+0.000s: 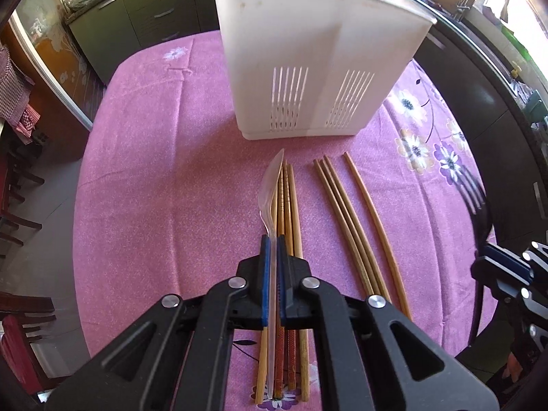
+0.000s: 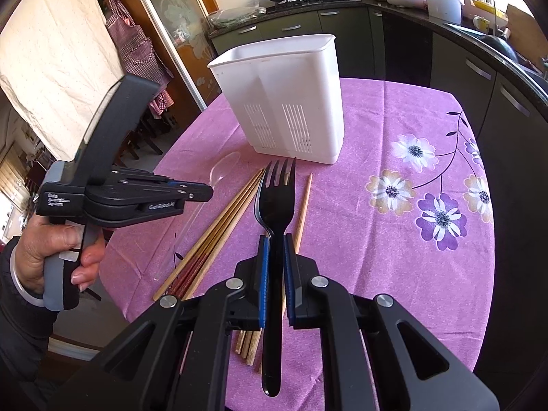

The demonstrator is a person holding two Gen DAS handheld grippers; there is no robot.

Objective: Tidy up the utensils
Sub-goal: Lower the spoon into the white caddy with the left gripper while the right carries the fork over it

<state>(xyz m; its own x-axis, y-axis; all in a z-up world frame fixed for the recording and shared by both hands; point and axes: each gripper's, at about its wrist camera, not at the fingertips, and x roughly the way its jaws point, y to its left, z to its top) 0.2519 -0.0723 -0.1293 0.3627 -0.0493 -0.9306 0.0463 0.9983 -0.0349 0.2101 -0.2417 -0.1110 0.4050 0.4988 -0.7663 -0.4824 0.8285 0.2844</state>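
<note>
Pickup is the step in hand: your left gripper (image 1: 273,239) pinches the clear plastic spoon (image 1: 270,185) above the wooden chopsticks (image 1: 291,205), your right gripper (image 2: 276,239) clamps the black plastic fork (image 2: 276,198), and next each needs lowering handle-down into the white slotted plastic utensil holder (image 2: 291,96) standing just beyond on the pink tablecloth (image 2: 376,257).

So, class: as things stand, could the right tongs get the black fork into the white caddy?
Probably yes. The right tongs already grip the black fork, and the white caddy stands open-topped just beyond, nothing between.
</note>
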